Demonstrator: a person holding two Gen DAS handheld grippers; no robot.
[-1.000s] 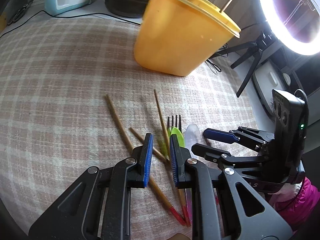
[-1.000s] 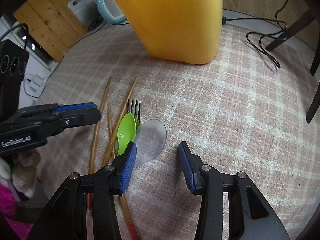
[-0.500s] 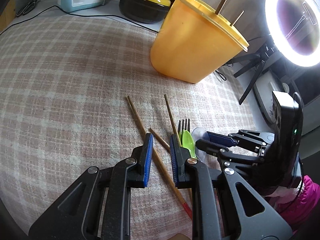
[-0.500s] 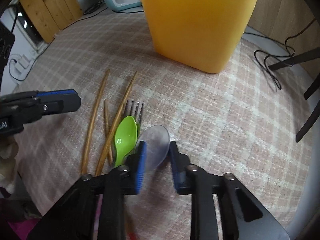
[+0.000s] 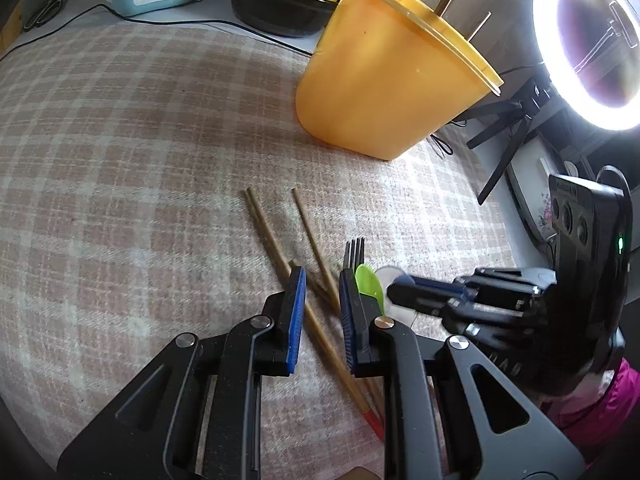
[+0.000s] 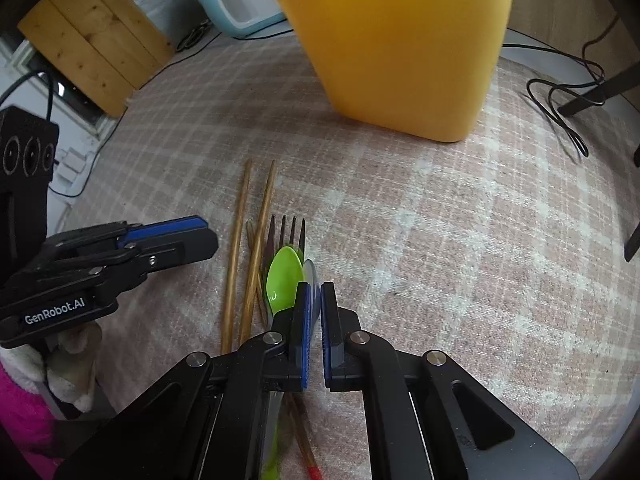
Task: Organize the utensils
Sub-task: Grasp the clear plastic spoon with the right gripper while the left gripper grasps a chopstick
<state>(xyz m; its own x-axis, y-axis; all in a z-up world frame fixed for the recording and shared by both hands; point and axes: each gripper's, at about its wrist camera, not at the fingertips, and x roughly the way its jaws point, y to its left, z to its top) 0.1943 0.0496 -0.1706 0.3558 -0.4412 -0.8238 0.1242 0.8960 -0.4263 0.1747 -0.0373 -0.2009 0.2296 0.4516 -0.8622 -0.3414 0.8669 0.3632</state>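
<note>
Pinching the clear spoon [image 6: 311, 280] edge-on in our right gripper [image 6: 316, 300], left gripper [image 5: 320, 312] slightly spread and empty, we next lift it toward the yellow bin [image 6: 400, 48] at twelve o'clock.

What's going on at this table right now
A person with a gripper in each hand is sorting utensils into the yellow bin. The right gripper has just closed on the clear spoon. The left gripper hovers over the chopsticks, pinching nothing. The green spoon and fork lie on the cloth.
</note>
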